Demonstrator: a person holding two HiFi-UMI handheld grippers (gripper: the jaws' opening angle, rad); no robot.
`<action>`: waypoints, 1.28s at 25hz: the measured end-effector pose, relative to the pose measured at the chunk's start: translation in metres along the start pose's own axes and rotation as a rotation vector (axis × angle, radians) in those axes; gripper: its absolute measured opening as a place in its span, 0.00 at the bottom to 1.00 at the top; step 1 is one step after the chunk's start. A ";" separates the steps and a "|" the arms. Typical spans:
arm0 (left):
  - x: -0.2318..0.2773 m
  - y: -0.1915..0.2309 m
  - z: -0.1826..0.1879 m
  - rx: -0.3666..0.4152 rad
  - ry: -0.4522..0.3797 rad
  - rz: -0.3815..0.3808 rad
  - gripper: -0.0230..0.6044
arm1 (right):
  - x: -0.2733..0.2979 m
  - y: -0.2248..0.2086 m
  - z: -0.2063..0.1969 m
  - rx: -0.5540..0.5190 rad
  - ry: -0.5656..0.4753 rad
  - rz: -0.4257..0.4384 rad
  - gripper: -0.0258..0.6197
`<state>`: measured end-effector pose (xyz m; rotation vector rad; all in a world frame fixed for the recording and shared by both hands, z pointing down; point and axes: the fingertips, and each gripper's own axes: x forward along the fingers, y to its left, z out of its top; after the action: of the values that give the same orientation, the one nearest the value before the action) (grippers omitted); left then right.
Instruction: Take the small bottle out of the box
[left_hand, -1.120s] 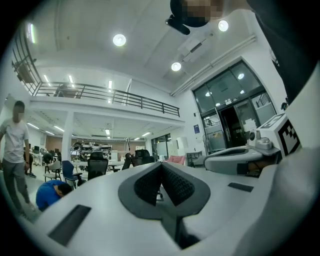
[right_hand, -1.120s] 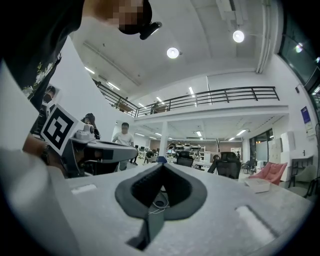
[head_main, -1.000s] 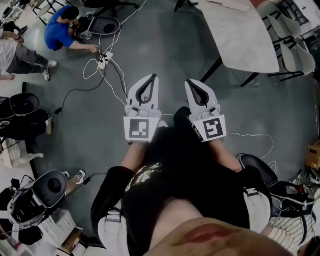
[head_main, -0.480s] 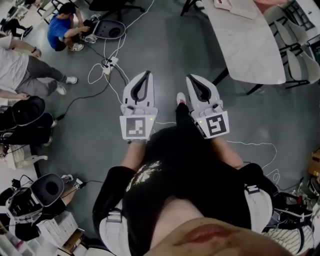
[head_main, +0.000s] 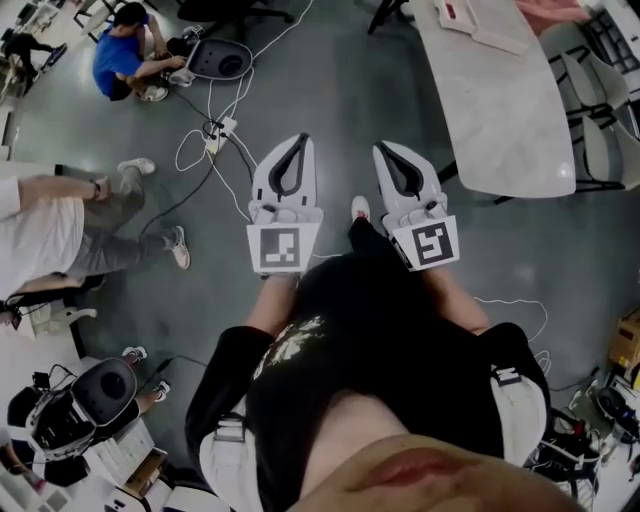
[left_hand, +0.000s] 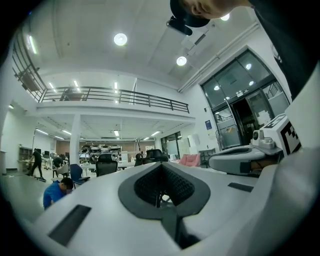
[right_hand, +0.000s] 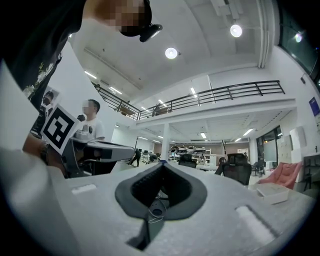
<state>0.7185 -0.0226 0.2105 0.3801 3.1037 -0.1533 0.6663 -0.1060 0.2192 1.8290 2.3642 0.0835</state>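
No small bottle shows in any view, and I see no box that holds one. In the head view my left gripper (head_main: 302, 140) and right gripper (head_main: 381, 147) are held side by side, level, above the grey floor in front of the person's body. Both have their jaws together with nothing between them. The left gripper view looks along the shut left gripper (left_hand: 160, 165) into a large hall. In the right gripper view the right gripper (right_hand: 161, 164) is likewise shut and empty.
A white table (head_main: 505, 110) stands ahead to the right, with a flat white thing (head_main: 478, 18) at its far end and chairs (head_main: 600, 130) beyond. Cables (head_main: 213, 135) cross the floor ahead left. A person in blue (head_main: 118, 58) crouches far left; another (head_main: 60, 230) walks nearby.
Both grippers have travelled forward together over the floor, still shut; the table has come nearer at the upper right. The person in white at the left has walked further into view.
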 end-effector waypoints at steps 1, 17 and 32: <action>0.010 0.002 -0.001 -0.004 -0.001 -0.003 0.06 | 0.008 -0.007 -0.002 -0.001 0.002 0.003 0.03; 0.132 0.019 -0.012 -0.002 0.008 0.035 0.06 | 0.086 -0.110 -0.036 0.018 0.005 0.044 0.03; 0.186 0.085 -0.039 -0.006 0.022 0.059 0.06 | 0.177 -0.134 -0.063 0.003 -0.011 0.065 0.03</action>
<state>0.5580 0.1079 0.2365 0.4753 3.1091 -0.1399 0.4850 0.0336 0.2484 1.9032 2.2993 0.0772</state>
